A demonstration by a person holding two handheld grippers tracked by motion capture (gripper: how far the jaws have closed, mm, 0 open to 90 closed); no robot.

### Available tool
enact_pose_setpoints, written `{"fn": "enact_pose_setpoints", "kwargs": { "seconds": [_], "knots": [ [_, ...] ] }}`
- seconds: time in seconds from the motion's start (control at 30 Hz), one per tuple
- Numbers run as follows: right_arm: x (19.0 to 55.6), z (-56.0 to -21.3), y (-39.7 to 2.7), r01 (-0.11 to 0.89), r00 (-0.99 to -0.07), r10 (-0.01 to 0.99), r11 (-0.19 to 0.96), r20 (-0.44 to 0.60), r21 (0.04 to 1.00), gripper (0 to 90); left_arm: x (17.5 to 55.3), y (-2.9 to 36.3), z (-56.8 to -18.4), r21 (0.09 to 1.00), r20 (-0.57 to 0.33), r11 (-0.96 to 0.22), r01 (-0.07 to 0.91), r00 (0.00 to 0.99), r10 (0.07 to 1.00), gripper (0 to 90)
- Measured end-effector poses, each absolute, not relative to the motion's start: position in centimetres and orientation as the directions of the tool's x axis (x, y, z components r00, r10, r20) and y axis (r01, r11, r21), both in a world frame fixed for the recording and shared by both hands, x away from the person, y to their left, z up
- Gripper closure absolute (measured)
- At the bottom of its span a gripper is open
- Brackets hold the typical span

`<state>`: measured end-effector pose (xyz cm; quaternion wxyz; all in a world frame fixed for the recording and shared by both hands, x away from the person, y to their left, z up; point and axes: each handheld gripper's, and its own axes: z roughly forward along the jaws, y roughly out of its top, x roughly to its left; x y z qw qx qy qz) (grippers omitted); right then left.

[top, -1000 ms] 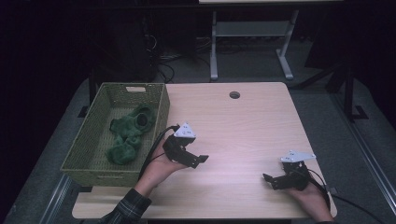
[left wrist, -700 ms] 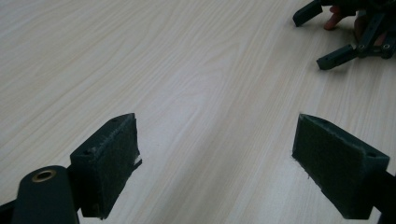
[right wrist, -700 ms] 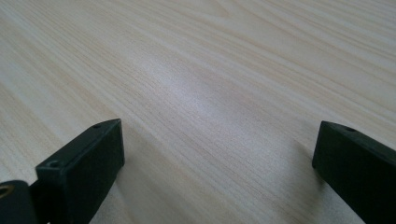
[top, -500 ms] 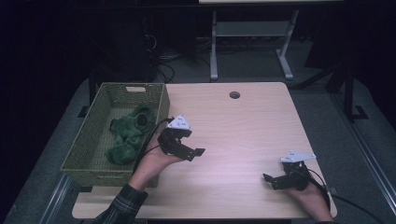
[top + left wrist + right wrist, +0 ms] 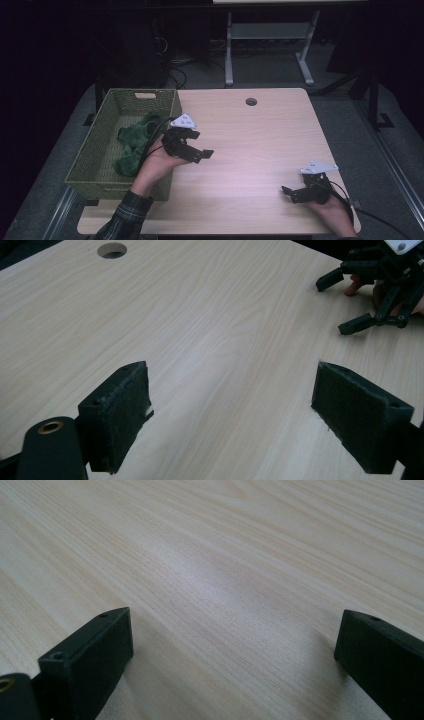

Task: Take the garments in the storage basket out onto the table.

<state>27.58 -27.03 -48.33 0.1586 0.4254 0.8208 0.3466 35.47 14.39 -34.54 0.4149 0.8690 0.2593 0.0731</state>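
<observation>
Here: 1 basket (image 5: 95, 155), 2 grippers, both empty.

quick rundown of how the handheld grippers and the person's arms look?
Both are black two-jaw linkage frames topped with a grey three-cornered plate with dark dots. The left gripper has flat black block jaws with fuzzy-textured pads; the right gripper has smoother black block jaws. A black cable trails from the right one, another from the left. The left sleeve is dark plaid.
</observation>
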Motion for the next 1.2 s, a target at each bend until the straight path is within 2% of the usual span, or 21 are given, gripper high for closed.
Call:
{"fn": "enact_pose_setpoints", "kwargs": {
  "seconds": [0.5, 0.83, 1.2],
  "knots": [
    [27.6, -48.3, -27.0, 0.589, -0.587, 0.808, 0.398, 0.035, 0.704, 1.9, 37.3, 17.0, -33.1, 0.77, -0.084, -0.506, 0.388, 0.848, 0.524, 14.9],
    [27.6, -48.3, -27.0, 0.589, -0.587, 0.809, 0.397, 0.036, 0.704, 1.9, 37.8, 20.5, -32.9, 0.769, -0.082, -0.471, 0.433, 0.797, 0.598, 15.6],
    [27.6, -48.3, -27.0, 0.589, -0.587, 0.809, 0.397, 0.036, 0.704, 1.9, 38.3, 23.7, -33.0, 0.759, -0.067, -0.461, 0.46, 0.759, 0.647, 22.5]
  ]
}}
